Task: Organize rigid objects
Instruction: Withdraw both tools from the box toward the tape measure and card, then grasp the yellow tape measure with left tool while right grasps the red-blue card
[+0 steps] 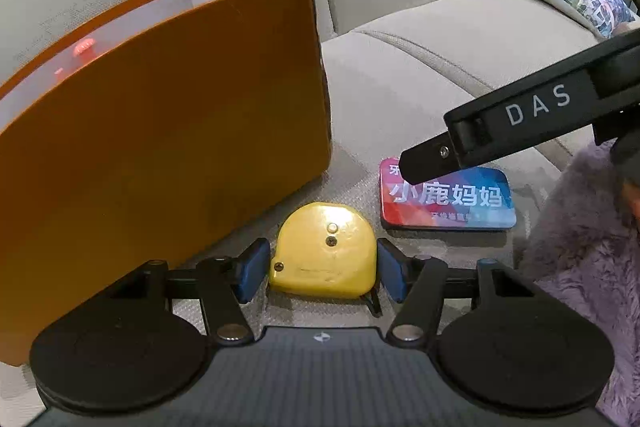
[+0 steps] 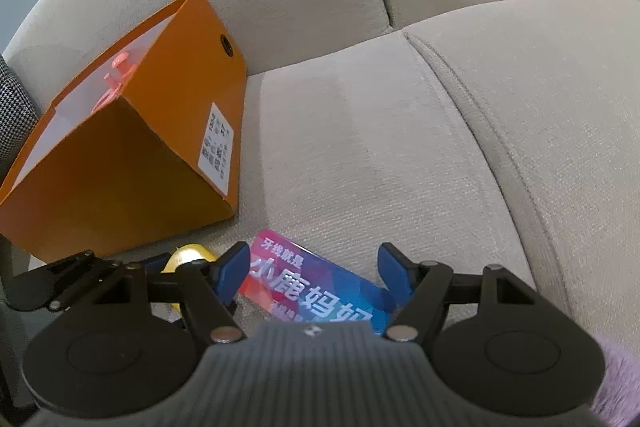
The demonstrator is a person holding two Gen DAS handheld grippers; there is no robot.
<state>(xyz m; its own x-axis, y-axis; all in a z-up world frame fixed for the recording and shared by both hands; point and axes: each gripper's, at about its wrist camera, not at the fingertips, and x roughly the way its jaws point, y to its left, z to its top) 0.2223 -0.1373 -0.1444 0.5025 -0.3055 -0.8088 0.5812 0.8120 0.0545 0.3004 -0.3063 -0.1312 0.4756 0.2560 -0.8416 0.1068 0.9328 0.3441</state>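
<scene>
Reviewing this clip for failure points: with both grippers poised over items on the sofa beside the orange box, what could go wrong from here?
1. The left gripper straddles the yellow tape measure; its rounded shell might slip from the pads.
2. The flat colourful tin lies low on the soft sofa cushion, so the open right gripper may dig into fabric.
3. Both grippers work close together beside the orange box; they could collide.

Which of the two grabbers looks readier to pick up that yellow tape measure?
Probably the left gripper: its open fingers flank the yellow tape measure. The right gripper straddles the colourful tin.
</scene>
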